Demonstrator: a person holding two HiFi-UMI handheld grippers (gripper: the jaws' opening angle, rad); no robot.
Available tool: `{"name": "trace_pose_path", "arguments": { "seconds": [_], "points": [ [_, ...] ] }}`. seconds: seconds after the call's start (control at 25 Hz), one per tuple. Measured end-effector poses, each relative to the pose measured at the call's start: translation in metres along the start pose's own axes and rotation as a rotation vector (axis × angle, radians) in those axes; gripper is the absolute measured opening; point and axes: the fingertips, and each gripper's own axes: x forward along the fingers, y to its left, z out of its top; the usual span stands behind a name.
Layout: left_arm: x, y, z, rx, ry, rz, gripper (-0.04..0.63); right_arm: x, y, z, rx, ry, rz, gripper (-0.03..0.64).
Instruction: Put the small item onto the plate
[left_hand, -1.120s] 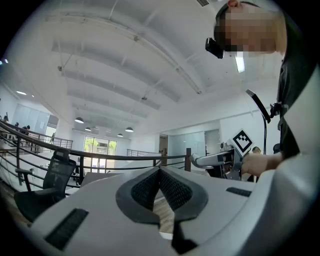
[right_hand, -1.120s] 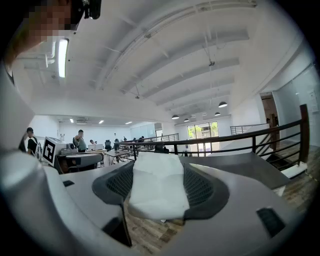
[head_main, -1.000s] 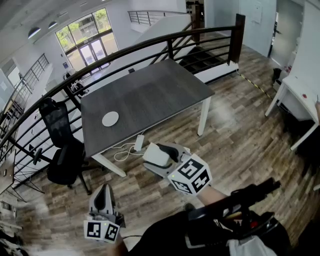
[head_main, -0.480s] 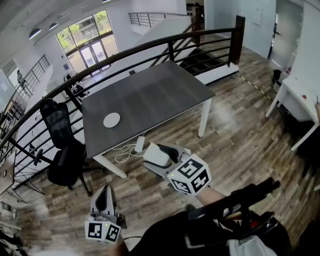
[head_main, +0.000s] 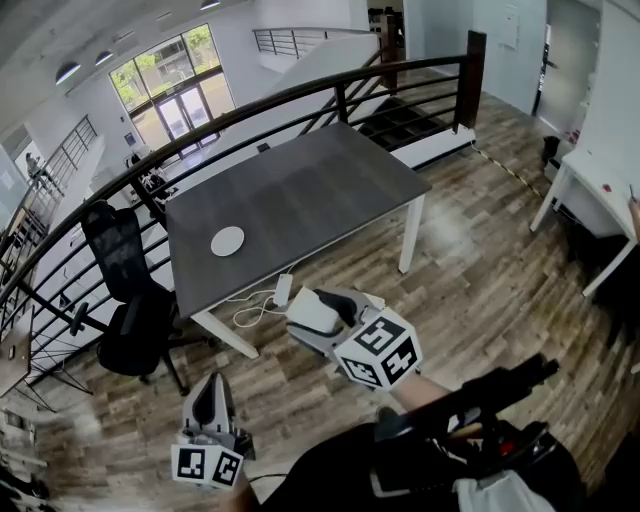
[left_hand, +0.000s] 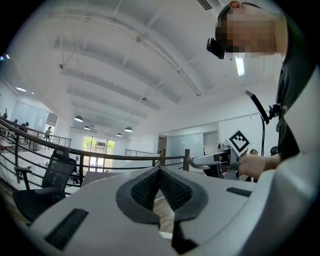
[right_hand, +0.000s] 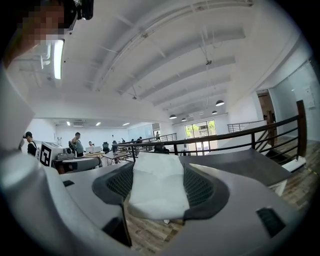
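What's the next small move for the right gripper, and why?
Probably move the right gripper forward toward the table: its jaws are clamped on the white item, and the plate lies on that table, some way ahead and to the left.

Matt dark tabletop, smooth white plate, grainy wood floor and black metal railing.

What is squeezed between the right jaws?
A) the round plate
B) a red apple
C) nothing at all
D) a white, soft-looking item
D: in the right gripper view, the right gripper has its jaws closed on a white item, while the round plate lies apart on the dark table.
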Motion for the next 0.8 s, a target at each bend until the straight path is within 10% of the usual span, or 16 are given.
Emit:
{"name": "trace_pose_path", "arguments": {
  "seconds": [0.8],
  "points": [
    [-0.039, 0.042, 0.001, 0.008, -0.011, -0.035, 0.005, 0.033, 0.056, 0.008, -0.016, -0.083, -0.025, 0.307]
  ]
}}
